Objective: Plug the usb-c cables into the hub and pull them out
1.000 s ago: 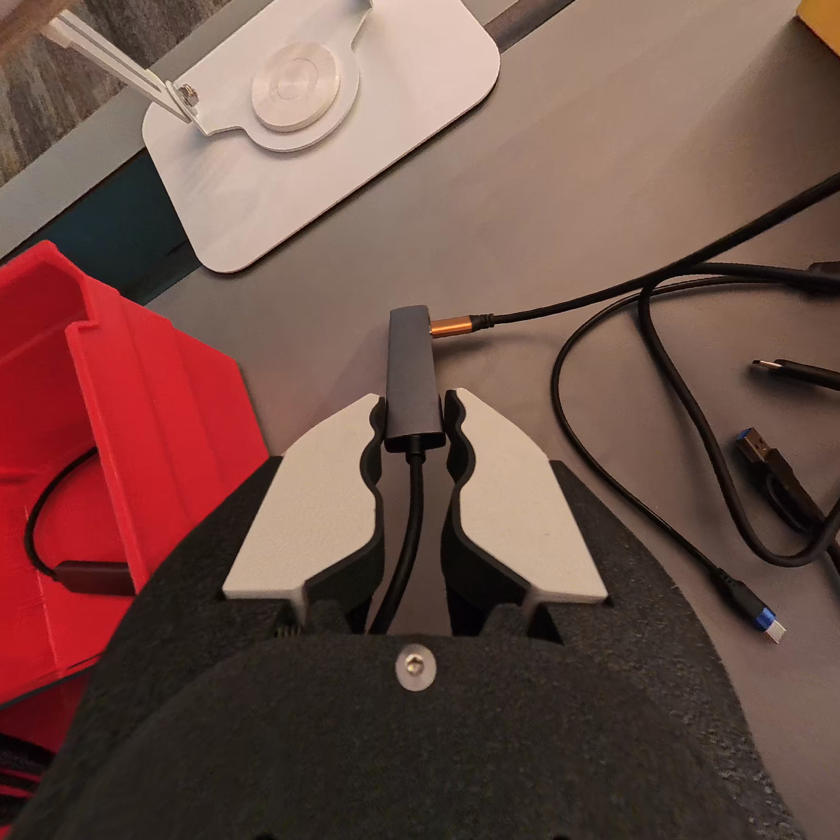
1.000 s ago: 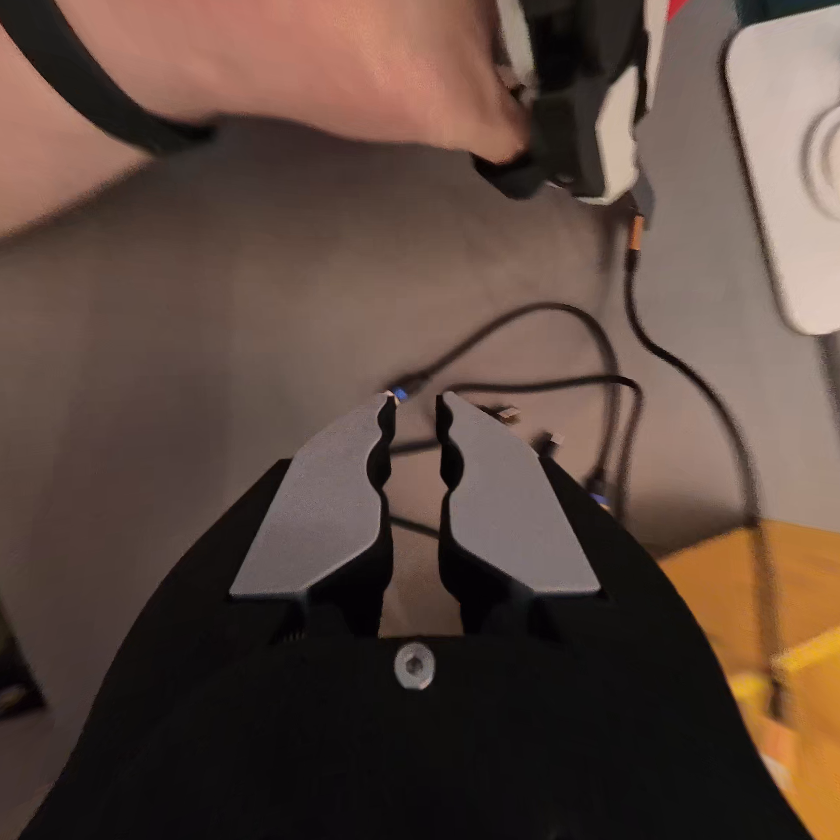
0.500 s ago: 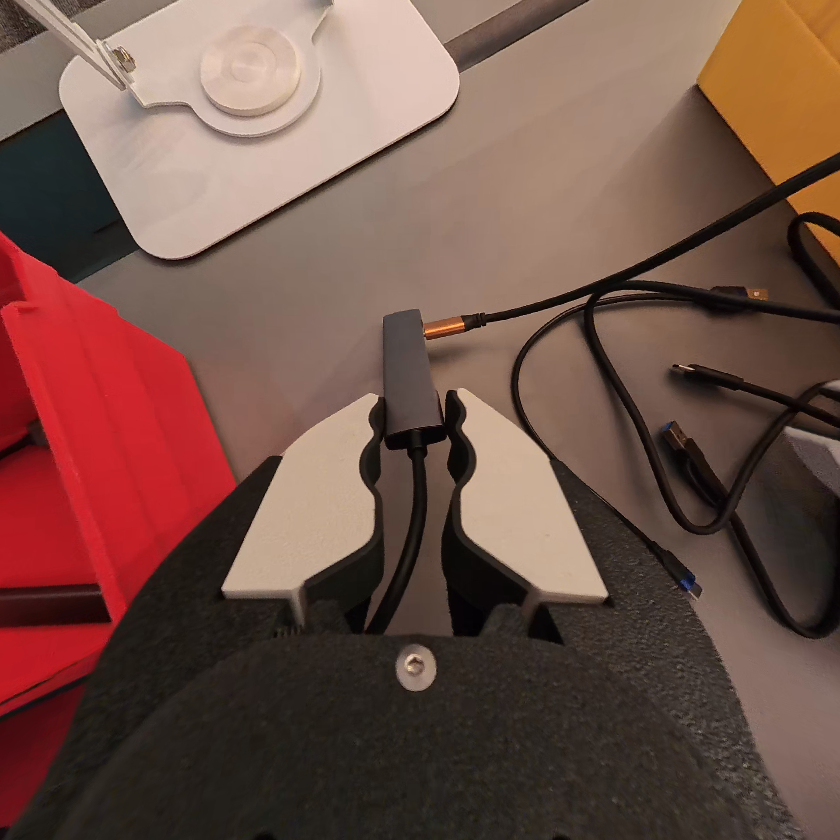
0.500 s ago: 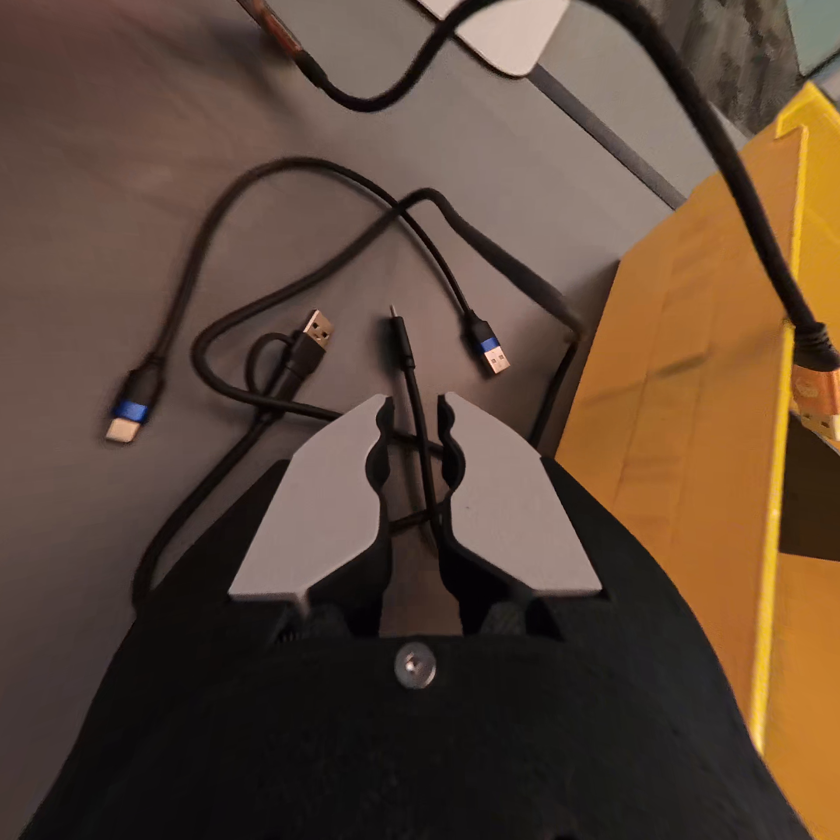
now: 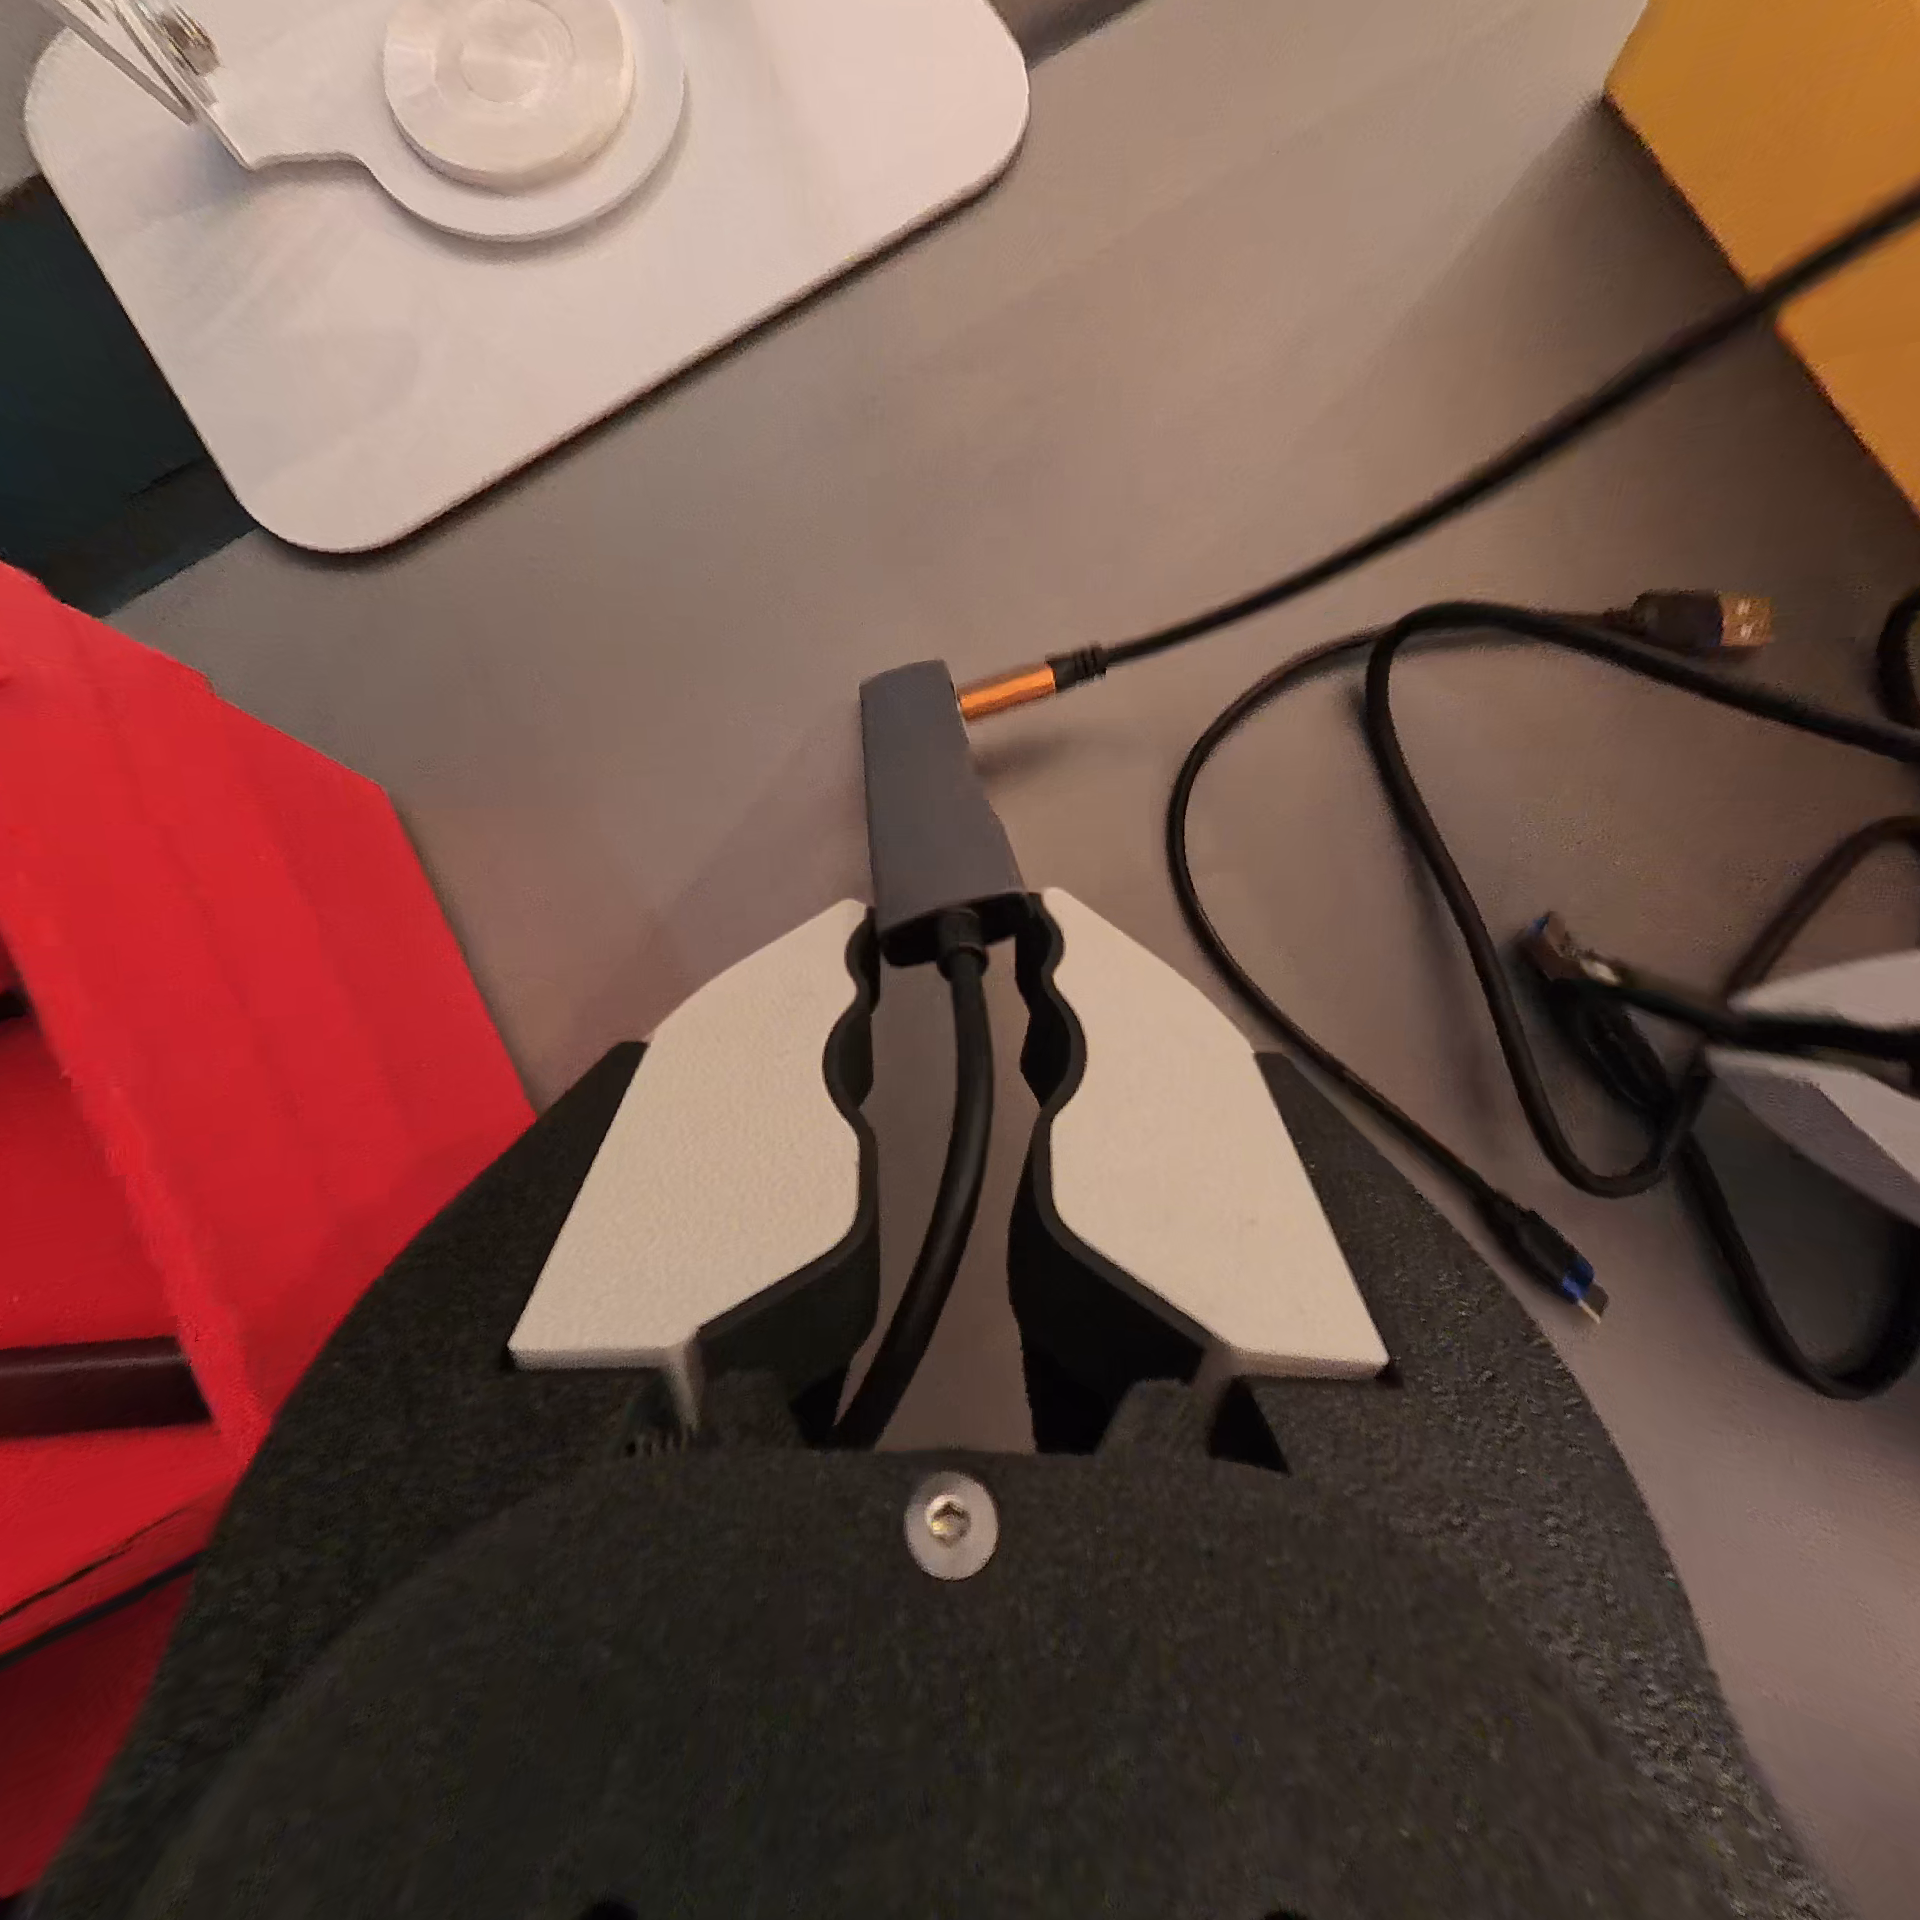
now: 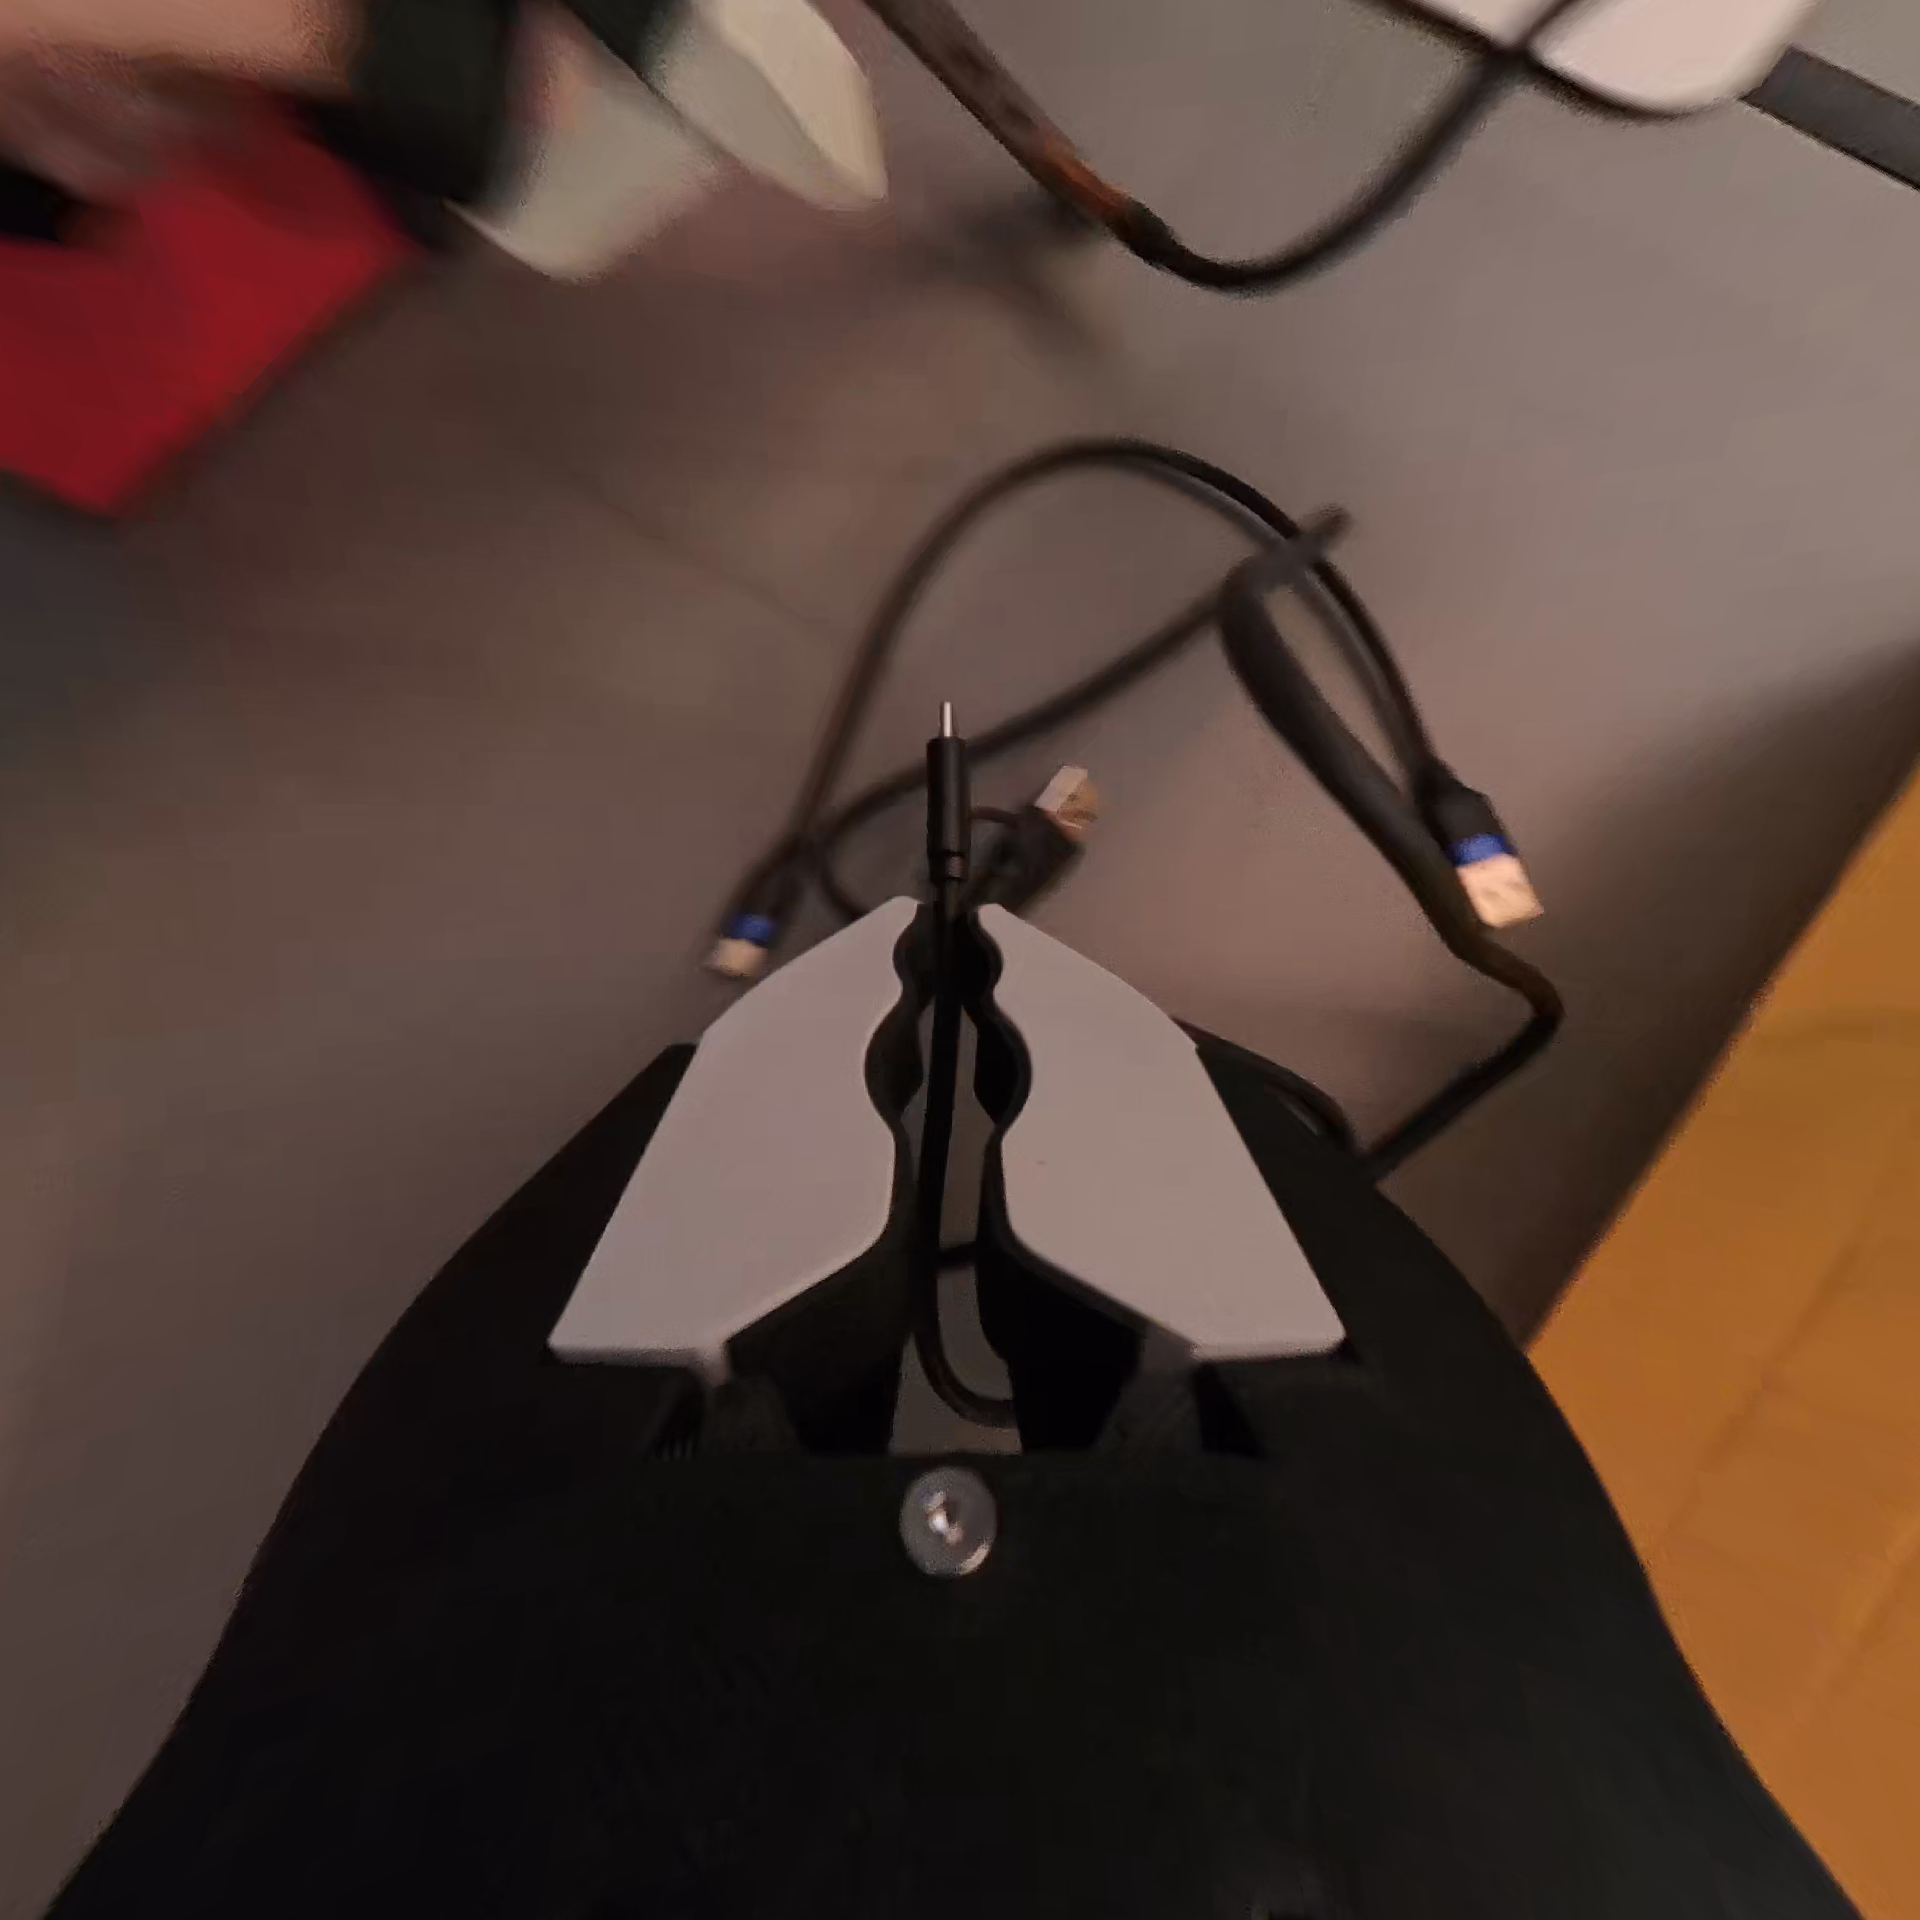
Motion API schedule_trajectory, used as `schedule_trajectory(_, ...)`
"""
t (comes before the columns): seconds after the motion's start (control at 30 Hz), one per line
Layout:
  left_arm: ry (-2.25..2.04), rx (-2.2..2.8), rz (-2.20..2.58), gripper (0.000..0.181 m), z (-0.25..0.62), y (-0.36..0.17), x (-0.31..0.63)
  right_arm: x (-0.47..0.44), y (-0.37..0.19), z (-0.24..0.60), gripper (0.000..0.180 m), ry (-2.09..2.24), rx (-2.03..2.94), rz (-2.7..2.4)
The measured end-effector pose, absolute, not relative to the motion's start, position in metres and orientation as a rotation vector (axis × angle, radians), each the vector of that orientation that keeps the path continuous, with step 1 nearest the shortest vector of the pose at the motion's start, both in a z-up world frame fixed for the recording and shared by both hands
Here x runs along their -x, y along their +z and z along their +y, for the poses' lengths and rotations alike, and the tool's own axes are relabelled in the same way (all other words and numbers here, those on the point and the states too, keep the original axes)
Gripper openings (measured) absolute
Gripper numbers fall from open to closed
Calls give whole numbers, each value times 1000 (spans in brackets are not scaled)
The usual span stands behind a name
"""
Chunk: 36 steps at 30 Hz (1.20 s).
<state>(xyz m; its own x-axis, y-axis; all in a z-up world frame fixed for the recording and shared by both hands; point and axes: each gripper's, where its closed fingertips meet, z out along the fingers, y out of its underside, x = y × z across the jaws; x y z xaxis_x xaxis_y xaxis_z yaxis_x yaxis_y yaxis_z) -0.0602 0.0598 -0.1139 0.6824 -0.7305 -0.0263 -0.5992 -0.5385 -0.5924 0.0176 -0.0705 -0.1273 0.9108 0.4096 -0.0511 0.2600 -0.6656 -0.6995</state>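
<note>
Grey worktop [image 5: 1195,343], white stand base [image 5: 499,260] far left, red bin [image 5: 187,987] left. Left gripper [image 5: 951,914] jaws pinching hub [image 5: 930,821] near end, steadying ports; orange plug [image 5: 1006,694] seated far right. Right gripper [image 6: 948,909] jaws pressed on black cable [image 6: 945,800], tip forward for insertion. Spare cables [image 5: 1455,935] loose right.

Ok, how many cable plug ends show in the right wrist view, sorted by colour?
Blue-banded plugs: 2
Slim black plug, its cable pinched in the right gripper: 1
Gold-tipped black plug: 1
Copper plug, blurred at the top: 1
Total: 5
</note>
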Motion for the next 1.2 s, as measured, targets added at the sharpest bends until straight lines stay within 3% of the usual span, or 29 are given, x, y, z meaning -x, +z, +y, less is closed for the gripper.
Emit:
schedule_trajectory(0.07, -302, 2371, 1073, 22, 54, -124, 60, 0, -93, -84, 6, 502, 2242, -513)
schedule_trajectory(0.2, -283, 2391, 1112, 0, 49, -130, 59, 6, -4, -104, 6, 844, 2018, -567)
schedule_trajectory(0.27, -291, 2402, 1094, 0, 49, -130, 59, -3, 39, -109, 6, 903, 1918, -585)
schedule_trajectory(0.33, -310, 2423, 1071, 13, 49, -129, 59, -17, 73, -111, 5, 868, 1849, -612)
schedule_trajectory(0.5, -363, 2465, 1036, 22, 46, -126, 62, -40, 129, -112, 5, 848, 1728, -637)
schedule_trajectory(0.77, -427, 2395, 1001, 33, 46, -103, 55, -49, 160, -111, 5, 819, 1623, -758)
schedule_trajectory(1.07, -861, 2195, 1046, 43, 5, -19, 49, -30, 91, -70, 5, 680, 1698, -973)
schedule_trajectory(1.2, -876, 2283, 1112, 39, -8, -31, 59, -25, 86, -65, 5, 720, 1687, -980)
